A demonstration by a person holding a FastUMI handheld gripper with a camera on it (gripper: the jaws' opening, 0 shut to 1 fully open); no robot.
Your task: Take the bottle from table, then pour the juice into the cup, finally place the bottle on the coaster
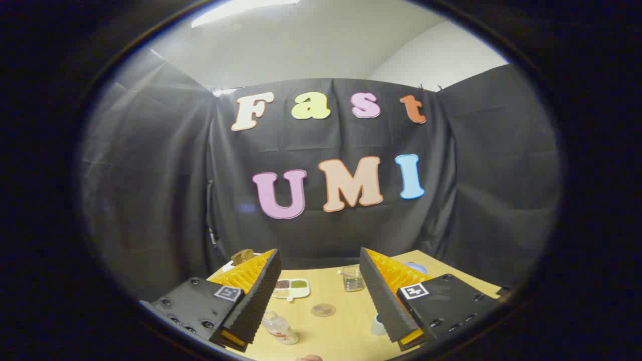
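My gripper (319, 256) hangs open well above the yellow table (331, 331), nothing between its two fingers (261, 296). Below them, close to the left finger, a small clear bottle (280, 328) with a pale label stands on the table. A round brownish coaster (323, 310) lies on the tabletop between the fingers, a little beyond the bottle. Farther on, near the right finger, stands a clear glass cup (353, 279).
A white divided dish (291, 288) with small portions sits beyond the coaster. A white cup-like object (378, 326) is partly hidden by the right finger. A brown item (242, 256) lies at the table's far left, a blue object (417, 267) at the far right.
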